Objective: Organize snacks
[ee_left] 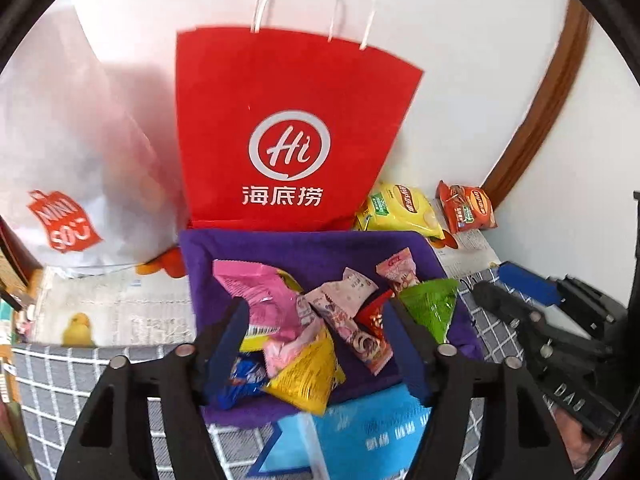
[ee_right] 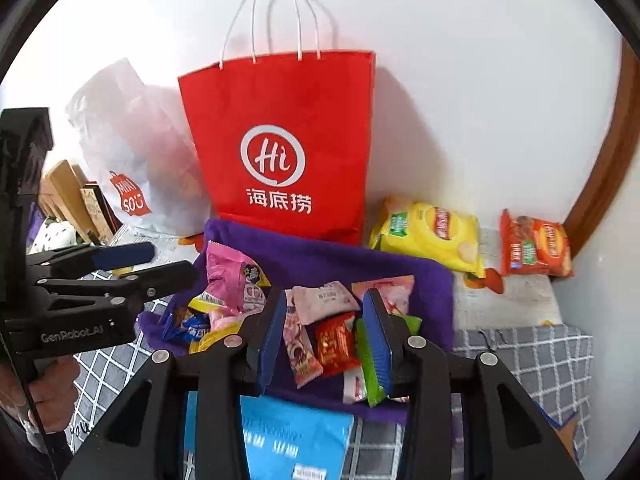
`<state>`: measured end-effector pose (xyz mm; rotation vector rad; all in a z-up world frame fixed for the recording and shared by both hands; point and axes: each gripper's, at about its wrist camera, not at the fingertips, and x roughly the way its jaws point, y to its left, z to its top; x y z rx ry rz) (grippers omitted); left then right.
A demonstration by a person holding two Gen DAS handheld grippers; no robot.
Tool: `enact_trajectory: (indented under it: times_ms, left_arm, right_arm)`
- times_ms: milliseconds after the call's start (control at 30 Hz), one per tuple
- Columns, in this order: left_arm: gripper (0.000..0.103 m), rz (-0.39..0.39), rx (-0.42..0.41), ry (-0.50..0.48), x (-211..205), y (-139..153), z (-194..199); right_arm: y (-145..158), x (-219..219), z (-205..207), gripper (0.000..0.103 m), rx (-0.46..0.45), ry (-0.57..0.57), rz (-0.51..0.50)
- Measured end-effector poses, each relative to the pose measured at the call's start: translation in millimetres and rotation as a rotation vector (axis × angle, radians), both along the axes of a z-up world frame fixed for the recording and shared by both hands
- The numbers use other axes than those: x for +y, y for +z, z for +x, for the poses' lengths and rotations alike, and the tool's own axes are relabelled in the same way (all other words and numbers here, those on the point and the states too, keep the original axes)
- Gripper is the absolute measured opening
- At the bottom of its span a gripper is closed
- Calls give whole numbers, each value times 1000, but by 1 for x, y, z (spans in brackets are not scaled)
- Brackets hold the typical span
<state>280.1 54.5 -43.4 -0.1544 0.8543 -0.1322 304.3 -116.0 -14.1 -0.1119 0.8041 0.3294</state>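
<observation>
Bag (ee_right: 280, 128) red, "Hi" logo | white bag (ee_right: 132, 200) "MINISO" | both grippers' jaws apart, nothing between

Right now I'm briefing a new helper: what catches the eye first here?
The red paper bag standing against the white wall. In front of it, a purple cloth holds a heap of bright snack packets. A yellow chip bag lies to its right.
</observation>
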Motion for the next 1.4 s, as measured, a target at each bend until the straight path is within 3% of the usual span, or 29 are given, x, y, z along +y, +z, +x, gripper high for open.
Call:
enact_trajectory:
  times_ms: [367, 600, 767, 1067, 1400]
  left_arm:
    - [74, -29, -70, 10, -6, 20, -110]
    - [85, 3, -117, 15, -21, 25, -170]
    - [85, 9, -137, 23, -26, 27, -205]
    - [90, 59, -190, 43, -46, 33, -260]
    - [92, 93, -219, 83, -62, 39, -294]
  right_arm:
    - [13, -28, -95, 50, 28, -79, 54]
    - [15, -41, -161, 50, 41, -101, 54]
    - [14, -56, -200, 51, 40, -142, 65]
    - [29, -83, -266, 90, -48, -175, 104]
    - [35, -103, -297, 93, -86, -211, 87]
